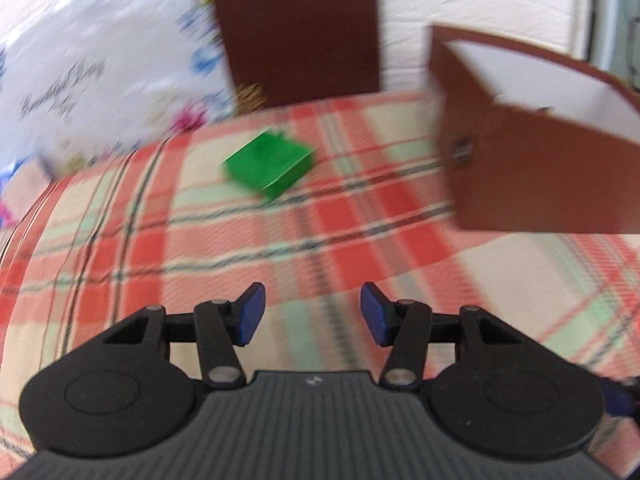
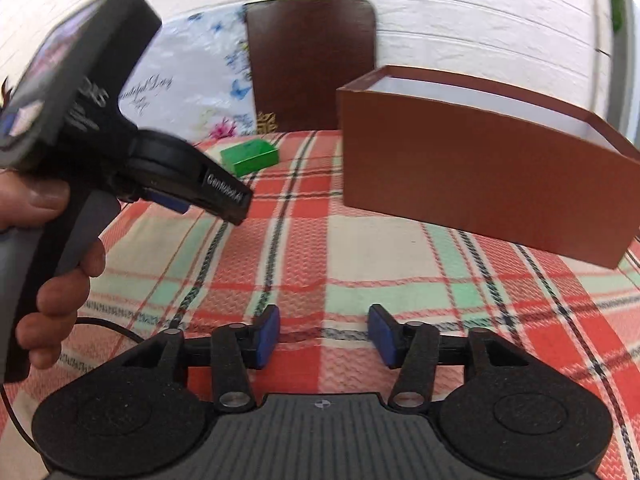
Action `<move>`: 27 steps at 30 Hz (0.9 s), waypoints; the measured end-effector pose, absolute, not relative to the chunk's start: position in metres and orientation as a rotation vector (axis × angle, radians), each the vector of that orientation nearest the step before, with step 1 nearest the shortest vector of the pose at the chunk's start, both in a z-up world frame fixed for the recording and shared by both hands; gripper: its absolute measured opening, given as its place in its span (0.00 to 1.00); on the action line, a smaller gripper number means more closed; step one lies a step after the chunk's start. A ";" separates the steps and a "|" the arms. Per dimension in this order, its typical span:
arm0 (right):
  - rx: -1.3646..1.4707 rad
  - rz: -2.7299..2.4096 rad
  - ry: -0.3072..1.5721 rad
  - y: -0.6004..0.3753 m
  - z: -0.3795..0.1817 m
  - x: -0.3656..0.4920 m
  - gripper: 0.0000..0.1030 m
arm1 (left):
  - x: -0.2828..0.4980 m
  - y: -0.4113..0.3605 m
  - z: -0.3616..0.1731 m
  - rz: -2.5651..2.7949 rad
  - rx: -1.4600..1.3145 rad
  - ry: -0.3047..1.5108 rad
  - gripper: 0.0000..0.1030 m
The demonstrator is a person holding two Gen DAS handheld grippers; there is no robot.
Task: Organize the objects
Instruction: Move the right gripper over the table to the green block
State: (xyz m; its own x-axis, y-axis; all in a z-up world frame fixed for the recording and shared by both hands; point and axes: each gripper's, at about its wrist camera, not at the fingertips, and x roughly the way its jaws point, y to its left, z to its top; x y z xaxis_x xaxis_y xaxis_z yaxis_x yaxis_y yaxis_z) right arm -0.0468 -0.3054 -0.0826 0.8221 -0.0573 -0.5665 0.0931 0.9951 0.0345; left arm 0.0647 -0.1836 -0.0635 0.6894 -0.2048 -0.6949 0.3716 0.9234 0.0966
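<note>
A small green box [image 1: 269,168] lies on the plaid cloth near the table's far edge; it also shows in the right wrist view [image 2: 250,156]. A brown open-topped box [image 1: 532,152] with a white inside stands to its right, also in the right wrist view [image 2: 480,164]. My left gripper [image 1: 312,314] is open and empty, above the cloth and short of the green box. My right gripper [image 2: 323,336] is open and empty over the cloth in front of the brown box. The left gripper's body [image 2: 120,136], held in a hand, shows at the left of the right wrist view.
The table is covered by a red, green and cream plaid cloth [image 2: 312,248]. A dark brown chair back [image 2: 312,64] stands behind the far edge. A white flowered plastic sheet [image 1: 100,80] lies behind at the left. A black cable [image 2: 108,326] runs over the near left.
</note>
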 end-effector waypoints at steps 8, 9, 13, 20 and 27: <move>-0.029 -0.012 0.616 -0.278 -0.087 -0.028 0.55 | 0.099 -0.141 -0.081 -0.255 0.196 0.697 0.73; -0.038 -0.004 0.617 -0.274 -0.087 -0.022 0.55 | 0.105 -0.135 -0.083 -0.247 0.196 0.686 0.77; -0.056 0.014 0.614 -0.261 -0.087 0.005 0.63 | 0.130 -0.110 -0.090 -0.196 0.218 0.618 0.87; -0.051 0.002 0.607 -0.253 -0.085 0.081 0.77 | 0.180 -0.039 -0.092 -0.069 0.009 0.619 0.89; -0.064 -0.012 0.581 -0.251 -0.086 0.160 0.87 | 0.177 -0.039 -0.094 -0.079 -0.001 0.590 0.90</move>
State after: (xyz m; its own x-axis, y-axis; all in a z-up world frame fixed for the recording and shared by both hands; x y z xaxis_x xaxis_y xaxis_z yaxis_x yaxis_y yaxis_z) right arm 0.1597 -0.2510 -0.0861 0.8359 -0.0297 -0.5480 -0.0065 0.9979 -0.0640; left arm 0.1766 -0.0392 -0.0943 0.8278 -0.0749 -0.5559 0.0741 0.9970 -0.0241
